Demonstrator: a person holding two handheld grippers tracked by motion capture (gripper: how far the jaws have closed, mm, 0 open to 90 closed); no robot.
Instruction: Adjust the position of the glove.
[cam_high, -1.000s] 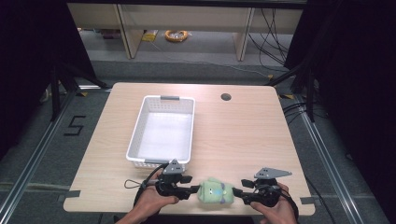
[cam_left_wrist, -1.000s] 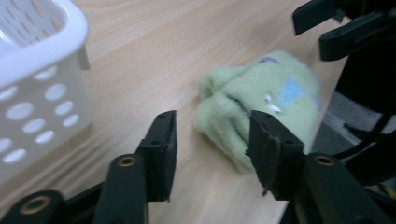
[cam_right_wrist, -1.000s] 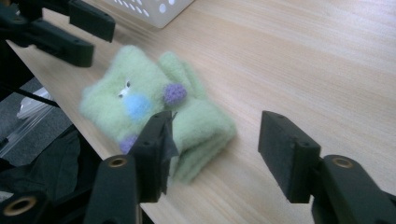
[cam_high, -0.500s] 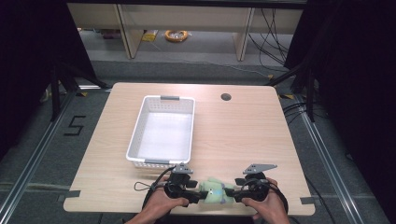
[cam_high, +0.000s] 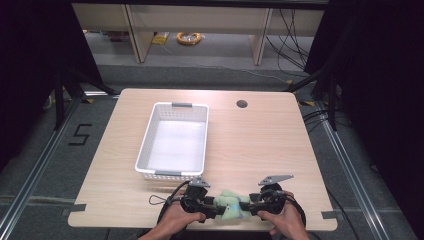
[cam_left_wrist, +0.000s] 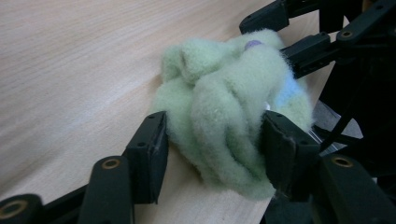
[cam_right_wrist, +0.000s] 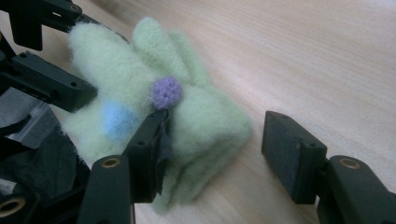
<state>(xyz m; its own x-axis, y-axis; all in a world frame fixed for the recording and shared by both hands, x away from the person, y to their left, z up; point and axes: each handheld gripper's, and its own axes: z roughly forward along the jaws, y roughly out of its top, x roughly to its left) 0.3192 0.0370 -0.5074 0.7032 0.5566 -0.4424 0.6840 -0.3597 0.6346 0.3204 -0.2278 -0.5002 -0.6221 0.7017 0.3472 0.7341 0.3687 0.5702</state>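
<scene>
Two hand-held grippers close in from opposite sides on a small pale-green fuzzy knitted item (cam_high: 231, 204), bunched up and marked with a purple pompom dot and a light-blue patch; it lies on the light wooden table (cam_high: 260, 145) near the front edge, well apart from the white perforated plastic basket (cam_high: 175, 140) standing farther back.

Left gripper (cam_left_wrist: 212, 140): its jaws straddle one end of the bunch and have just been closing; the right-hand pad presses into the fleece, the other sits just at its edge, so a firm grasp cannot be told.

Right gripper (cam_right_wrist: 215, 140): released; its jaws have also just been closing. One pad touches the fabric below the purple dot, the other stands clear over bare wood.

Step in hand, as judged: taking hold of the item at both ends. The next move calls for each pair of jaws to pinch a fold of fabric fully before any lift or spreading; the right gripper must shift sideways to centre the fabric.

Orientation: in the high view the long axis runs left to right, along the table's front edge, between the grippers. The finger-like lobes point away from the person.
</scene>
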